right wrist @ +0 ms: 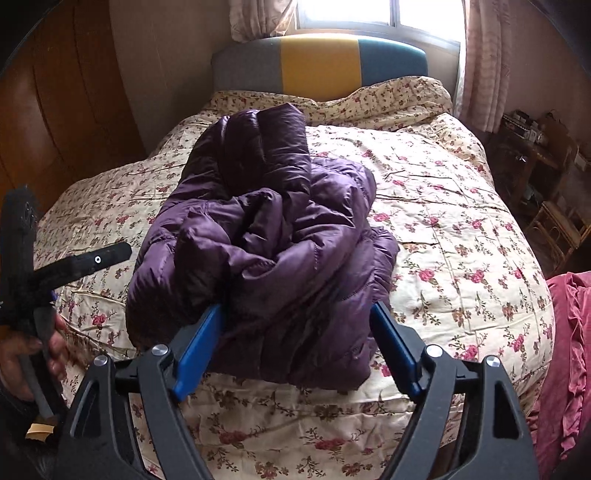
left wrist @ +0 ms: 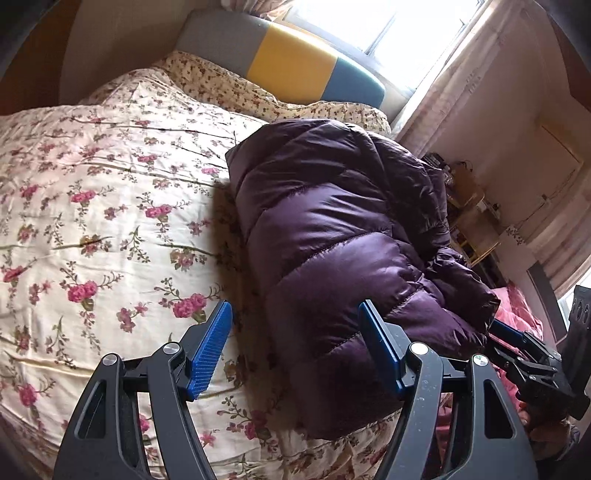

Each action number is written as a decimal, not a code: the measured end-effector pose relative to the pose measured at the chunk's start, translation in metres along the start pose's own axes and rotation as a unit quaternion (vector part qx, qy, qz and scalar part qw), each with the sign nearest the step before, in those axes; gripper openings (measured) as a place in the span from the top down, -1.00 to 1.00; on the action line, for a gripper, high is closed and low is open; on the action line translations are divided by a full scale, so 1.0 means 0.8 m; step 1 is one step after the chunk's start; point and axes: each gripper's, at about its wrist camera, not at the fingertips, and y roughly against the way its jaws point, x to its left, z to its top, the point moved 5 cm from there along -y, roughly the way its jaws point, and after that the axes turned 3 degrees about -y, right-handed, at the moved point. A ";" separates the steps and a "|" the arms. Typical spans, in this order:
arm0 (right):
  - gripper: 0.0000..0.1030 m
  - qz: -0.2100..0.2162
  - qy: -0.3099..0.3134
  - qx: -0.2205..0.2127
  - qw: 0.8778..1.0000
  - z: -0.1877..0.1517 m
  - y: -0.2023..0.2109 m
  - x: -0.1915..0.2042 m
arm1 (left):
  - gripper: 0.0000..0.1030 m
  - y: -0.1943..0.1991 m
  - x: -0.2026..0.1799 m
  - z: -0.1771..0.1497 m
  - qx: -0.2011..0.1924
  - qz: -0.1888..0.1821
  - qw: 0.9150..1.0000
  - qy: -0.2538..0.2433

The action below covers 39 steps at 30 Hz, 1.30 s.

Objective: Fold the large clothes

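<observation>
A shiny purple puffer jacket (right wrist: pixel 273 236) lies bundled in the middle of the floral bedspread (right wrist: pixel 454 236). My right gripper (right wrist: pixel 297 347) is open at the jacket's near edge, which lies between the blue pads without being squeezed. In the left wrist view the jacket (left wrist: pixel 332 221) runs away from me along the bed's right side. My left gripper (left wrist: pixel 295 347) is open; its left pad hangs over bare bedspread (left wrist: pixel 92 206) and its right pad over the jacket's near end. The right gripper (left wrist: pixel 502 332) shows at the jacket's far corner. A hand (right wrist: pixel 33 350) holds the left gripper (right wrist: pixel 74 262) at the left.
A grey, yellow and teal headboard (right wrist: pixel 317 62) stands under a bright window (right wrist: pixel 380 14) with curtains. A wooden wardrobe (right wrist: pixel 66 110) is on the left. Cluttered shelves and a rattan chair (right wrist: pixel 554 221) stand to the right of the bed. Pink ruffled fabric (right wrist: pixel 569 332) hangs at the near right.
</observation>
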 end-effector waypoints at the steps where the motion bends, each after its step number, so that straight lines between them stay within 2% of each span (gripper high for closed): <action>1: -0.56 0.003 -0.002 -0.002 1.000 -0.001 0.002 -0.002 | -0.37 -0.001 0.000 0.000 0.003 0.000 1.000 0.002; 4: -0.56 0.001 0.001 -0.002 1.000 -0.004 0.005 -0.004 | -0.37 -0.004 0.001 -0.005 0.009 0.003 1.000 0.005; 7: -0.56 -0.003 0.003 0.003 1.000 -0.008 0.005 -0.006 | -0.37 -0.006 0.000 -0.009 0.014 -0.012 1.000 0.017; 15: -0.56 -0.003 0.003 -0.008 1.000 -0.005 0.014 -0.008 | -0.37 -0.012 -0.022 -0.004 0.015 -0.021 1.000 -0.016; 17: -0.56 -0.007 0.006 -0.007 1.000 -0.004 0.014 -0.008 | -0.37 -0.015 -0.020 -0.001 0.016 -0.023 1.000 -0.007; 20: -0.56 -0.004 -0.001 -0.011 1.000 0.000 0.016 -0.008 | -0.37 -0.020 -0.010 0.003 0.023 -0.031 0.999 0.036; 22: -0.56 0.001 -0.003 -0.019 1.000 0.005 0.019 -0.006 | -0.34 -0.014 -0.011 0.001 0.017 -0.022 0.998 0.049; 26: -0.57 0.011 0.001 -0.027 1.000 0.015 0.019 0.005 | -0.30 -0.002 -0.031 -0.024 0.010 -0.004 1.000 0.028; 27: -0.58 0.014 0.006 -0.029 0.999 0.018 0.018 0.011 | -0.23 -0.003 -0.033 -0.028 0.011 -0.004 1.000 0.027; 33: -0.57 0.017 0.044 -0.038 0.998 0.029 0.008 0.040 | -0.20 -0.029 -0.031 -0.051 0.040 -0.019 0.998 0.050; 34: -0.53 0.016 0.050 -0.034 0.998 0.030 0.003 0.044 | -0.20 -0.030 -0.030 -0.054 0.040 -0.020 0.998 0.051; 36: -0.28 0.018 0.062 -0.024 0.998 0.030 -0.010 0.049 | -0.20 -0.031 -0.030 -0.057 0.039 -0.021 0.998 0.049; 38: 0.19 0.017 0.069 -0.012 0.997 0.028 -0.023 0.051 | -0.20 -0.033 -0.028 -0.057 0.039 -0.025 0.998 0.050; 39: 0.32 0.015 0.070 -0.005 0.997 0.026 -0.028 0.050 | -0.20 -0.034 -0.027 -0.057 0.041 -0.027 0.998 0.050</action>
